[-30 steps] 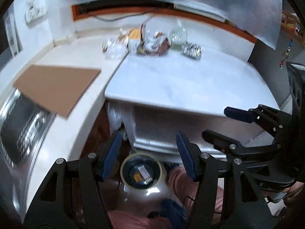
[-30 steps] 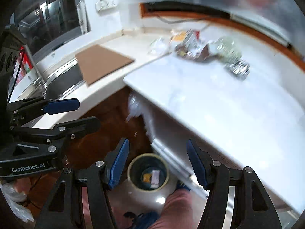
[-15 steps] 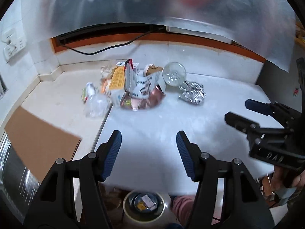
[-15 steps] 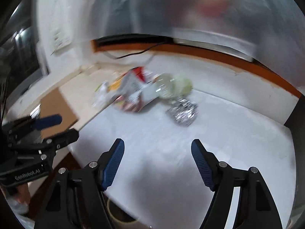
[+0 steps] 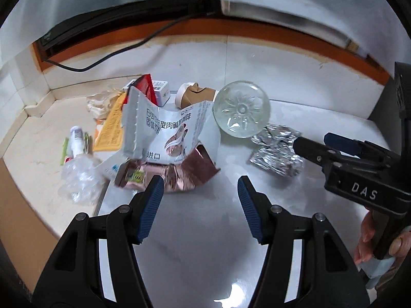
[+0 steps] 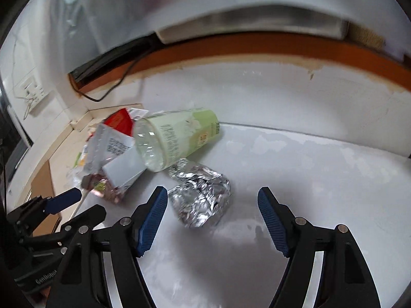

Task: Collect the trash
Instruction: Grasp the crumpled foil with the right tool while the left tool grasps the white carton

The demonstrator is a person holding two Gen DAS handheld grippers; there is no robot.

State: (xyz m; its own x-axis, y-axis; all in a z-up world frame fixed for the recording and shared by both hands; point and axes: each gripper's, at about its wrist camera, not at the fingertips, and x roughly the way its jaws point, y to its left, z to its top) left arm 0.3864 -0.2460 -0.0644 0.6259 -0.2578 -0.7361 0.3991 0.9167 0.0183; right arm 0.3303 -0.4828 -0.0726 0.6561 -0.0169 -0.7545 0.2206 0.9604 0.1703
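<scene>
Jaws on both your grippers stand spread and empty; foil (image 6: pixel 201 199), bottle (image 6: pixel 177 140) and wrappers (image 5: pixel 164 133) remain uncollected on the surface (image 5: pixel 205 243).

Wrapper (image 5: pixel 167 133) hides the cartons behind; bottle (image 6: pixel 177 138) neck unseen

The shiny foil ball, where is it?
The foil ball lies on the white counter, ahead of the right gripper, touching the fallen bottle.

My grippers: left gripper (image 5: pixel 200 200) and right gripper (image 6: pixel 212 214), black frames, silver screws, ribbed blue pads (image 6: pixel 151 220), "DAS" lettering.
</scene>
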